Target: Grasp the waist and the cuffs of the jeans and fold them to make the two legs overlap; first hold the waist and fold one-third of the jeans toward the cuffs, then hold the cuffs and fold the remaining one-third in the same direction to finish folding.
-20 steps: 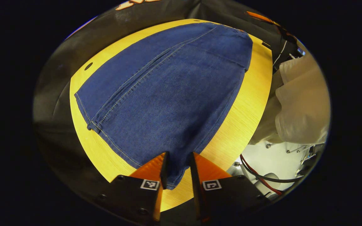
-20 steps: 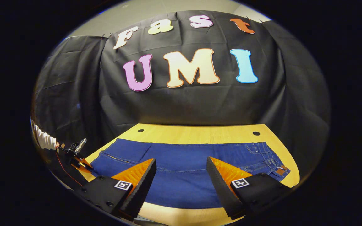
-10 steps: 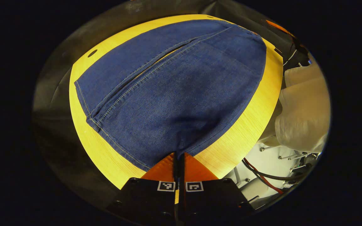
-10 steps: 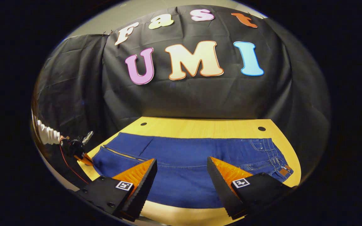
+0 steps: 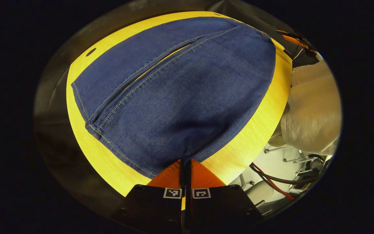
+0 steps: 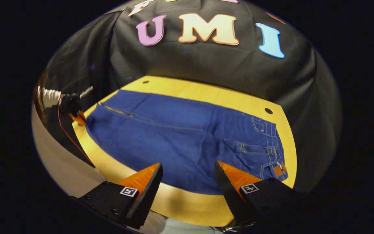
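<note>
Currently the jeans (image 5: 174, 94) lie spread flat on the yellow wooden tabletop (image 5: 258, 123), both legs side by side, covering most of its surface. In the left gripper view, the left gripper (image 5: 185, 165) has its jaws pressed together on the hem corner of the nearer leg at the cuff end; the denim puckers slightly toward the pinch point, with a shadowed crease running up from it. The two legs are separated by a narrow gap showing the wood, lined on both sides by pale stitching. A person's light-coloured sleeve (image 5: 310, 120) sits off the tabletop edge at right, and red and black cables (image 5: 271, 178) run below it.

In the right gripper view, the right gripper (image 6: 187, 178) hovers above the near long edge of the jeans (image 6: 180, 136), jaws wide apart and holding nothing; a bare strip of tabletop (image 6: 187, 204) shows between the fingers and the fabric edge. The waist (image 6: 273, 146), with belt loops, pockets and a brown patch, lies at the right end. The left gripper (image 6: 76, 115) appears far left at the cuff end, held by a white-sleeved hand (image 6: 49, 97). Black cloth (image 6: 206, 61) hangs behind the tabletop.
</note>
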A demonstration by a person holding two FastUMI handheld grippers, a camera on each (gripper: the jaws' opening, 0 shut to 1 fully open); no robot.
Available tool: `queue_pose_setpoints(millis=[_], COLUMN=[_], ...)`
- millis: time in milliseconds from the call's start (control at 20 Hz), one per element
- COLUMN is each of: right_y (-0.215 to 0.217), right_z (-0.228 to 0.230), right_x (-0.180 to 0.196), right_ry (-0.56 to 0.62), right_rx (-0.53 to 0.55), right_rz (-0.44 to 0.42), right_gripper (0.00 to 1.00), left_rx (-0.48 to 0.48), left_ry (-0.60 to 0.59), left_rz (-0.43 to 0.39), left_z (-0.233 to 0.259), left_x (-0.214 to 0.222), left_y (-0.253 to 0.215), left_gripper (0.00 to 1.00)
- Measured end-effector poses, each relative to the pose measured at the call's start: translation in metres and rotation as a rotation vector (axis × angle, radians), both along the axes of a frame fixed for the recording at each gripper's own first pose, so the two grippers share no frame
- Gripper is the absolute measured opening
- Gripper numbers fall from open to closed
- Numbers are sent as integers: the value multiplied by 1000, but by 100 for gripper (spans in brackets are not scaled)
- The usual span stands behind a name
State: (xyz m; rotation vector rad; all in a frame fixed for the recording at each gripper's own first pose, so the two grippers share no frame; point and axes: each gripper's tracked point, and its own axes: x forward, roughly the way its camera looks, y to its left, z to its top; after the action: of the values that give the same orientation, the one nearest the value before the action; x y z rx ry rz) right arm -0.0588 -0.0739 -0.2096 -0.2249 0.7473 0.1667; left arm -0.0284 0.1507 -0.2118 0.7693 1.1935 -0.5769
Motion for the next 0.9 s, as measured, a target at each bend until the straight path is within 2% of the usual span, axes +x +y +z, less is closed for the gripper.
queue_pose_setpoints(millis=[100,150,400,900], right_y=[-22,-29,-70,-101], right_z=[-14,-24,-63,-105], right_x=[-10,-12,-32,-24], right_ry=[69,106,315,514], right_rx=[-76,-106,-261,-360], right_rz=[35,54,167,279], right_gripper=[96,99,99,100], left_rx=[-2,-5,-9,32], left_ry=[10,12,19,21], left_rz=[6,8,18,23], left_z=[1,1,-1,-2], left_x=[0,0,1,2], left_y=[0,0,-2,-1], left_gripper=[0,0,0,0])
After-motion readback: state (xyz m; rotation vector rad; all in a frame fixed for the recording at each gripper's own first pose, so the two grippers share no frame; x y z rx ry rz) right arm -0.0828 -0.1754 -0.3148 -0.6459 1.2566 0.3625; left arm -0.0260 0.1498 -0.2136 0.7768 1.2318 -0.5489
